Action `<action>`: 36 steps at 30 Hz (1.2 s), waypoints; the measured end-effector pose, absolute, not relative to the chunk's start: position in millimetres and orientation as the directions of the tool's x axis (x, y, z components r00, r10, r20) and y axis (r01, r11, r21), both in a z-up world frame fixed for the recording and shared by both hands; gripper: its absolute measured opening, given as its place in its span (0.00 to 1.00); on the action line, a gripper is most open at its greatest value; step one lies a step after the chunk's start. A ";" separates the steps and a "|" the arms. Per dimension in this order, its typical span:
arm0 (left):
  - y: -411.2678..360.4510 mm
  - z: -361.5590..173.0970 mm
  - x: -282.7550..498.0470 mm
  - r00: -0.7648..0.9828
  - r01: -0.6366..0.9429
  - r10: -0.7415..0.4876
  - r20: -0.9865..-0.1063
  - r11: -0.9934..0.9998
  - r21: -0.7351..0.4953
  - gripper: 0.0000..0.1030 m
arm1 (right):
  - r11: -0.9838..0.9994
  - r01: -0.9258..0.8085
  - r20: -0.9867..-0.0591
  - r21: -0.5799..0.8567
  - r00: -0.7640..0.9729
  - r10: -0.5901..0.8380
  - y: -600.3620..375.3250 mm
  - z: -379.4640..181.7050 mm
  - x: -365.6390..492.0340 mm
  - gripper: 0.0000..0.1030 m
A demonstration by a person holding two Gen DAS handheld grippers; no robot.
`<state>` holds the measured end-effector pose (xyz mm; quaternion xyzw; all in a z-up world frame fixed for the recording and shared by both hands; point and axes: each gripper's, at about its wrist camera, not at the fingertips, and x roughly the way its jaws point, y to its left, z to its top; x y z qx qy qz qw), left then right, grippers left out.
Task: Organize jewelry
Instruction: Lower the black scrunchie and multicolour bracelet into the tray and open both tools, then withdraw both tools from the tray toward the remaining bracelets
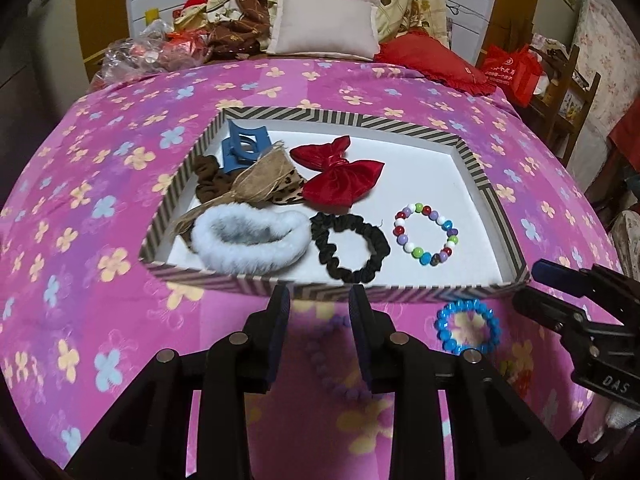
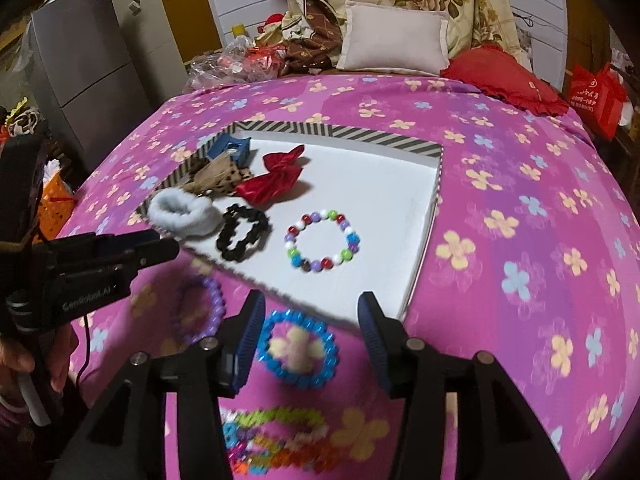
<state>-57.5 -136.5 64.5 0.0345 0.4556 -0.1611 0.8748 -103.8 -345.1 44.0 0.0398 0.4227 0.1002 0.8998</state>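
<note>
A striped-rim tray (image 1: 400,292) (image 2: 340,130) lies on the pink flowered bedspread. It holds a multicolour bead bracelet (image 1: 449,225) (image 2: 316,265), a black scrunchie (image 1: 348,274) (image 2: 224,246), a white fur scrunchie (image 1: 240,256), a red bow (image 1: 344,184) and a blue claw clip (image 1: 244,144). In front of the tray a blue bracelet (image 1: 442,326) (image 2: 329,350) rests on the spread under my open right gripper (image 2: 312,308) (image 1: 528,288). A purple bracelet (image 1: 322,368) (image 2: 218,300) lies below my left gripper (image 1: 320,304) (image 2: 160,246), which is open with nothing in it.
Several bright bead bracelets (image 2: 276,440) lie blurred on the spread near my right gripper's base. A pale pillow (image 1: 324,24), a red cushion (image 1: 432,60) and bagged clutter (image 1: 152,52) sit at the bed's head. A grey fridge (image 2: 88,68) stands left, a red bag (image 2: 596,96) right.
</note>
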 end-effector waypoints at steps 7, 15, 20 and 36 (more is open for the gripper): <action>-127.5 66.6 -77.6 0.549 0.297 -0.212 -0.809 0.954 -0.048 0.16 | 0.979 -0.137 -0.748 0.152 0.631 0.204 -344.3 46.7 -128.9 0.49; -117.8 63.5 -98.8 0.562 0.289 -0.182 -0.807 0.957 -0.014 0.16 | 0.981 -0.117 -0.763 0.153 0.617 0.192 -351.0 39.1 -150.0 0.49; -113.7 59.5 -107.5 0.559 0.283 -0.180 -0.809 0.959 -0.018 0.16 | 0.983 -0.104 -0.768 0.152 0.613 0.184 -355.8 36.1 -164.2 0.49; -98.5 50.2 -118.6 0.525 0.261 -0.216 -0.823 0.961 -0.086 0.16 | 0.985 -0.089 -0.809 0.147 0.562 0.172 -368.1 14.4 -191.7 0.52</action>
